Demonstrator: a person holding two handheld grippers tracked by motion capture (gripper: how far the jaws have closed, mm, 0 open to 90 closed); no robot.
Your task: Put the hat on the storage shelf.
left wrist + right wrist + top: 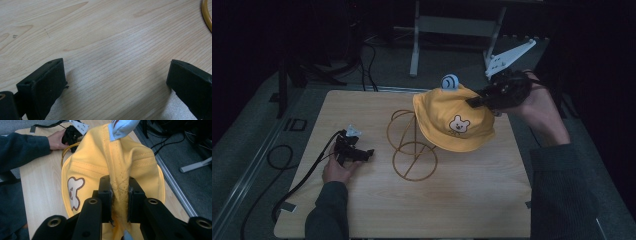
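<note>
A yellow child's hat [452, 117] with a bear patch and a light-blue tab on top hangs above the wooden table [472, 200], partly over a gold wire stand [414, 160]. My right gripper [477, 101] holds the hat from its right side. In the right gripper view its jaws pinch a fold of the yellow hat [120, 170] between the pads [106, 192]. My left gripper [362, 154] rests on the table at the left, jaws open. In the left gripper view, bare wood lies between its fingers [45, 85], and an arc of the stand's ring [206, 15] shows at the top right.
A black cable [307, 175] trails from the left gripper off the table's left edge. Beyond the table's far edge stand metal frame legs [414, 50] on a grey floor. A sleeve and forearm [22, 147] lie across the table's left side.
</note>
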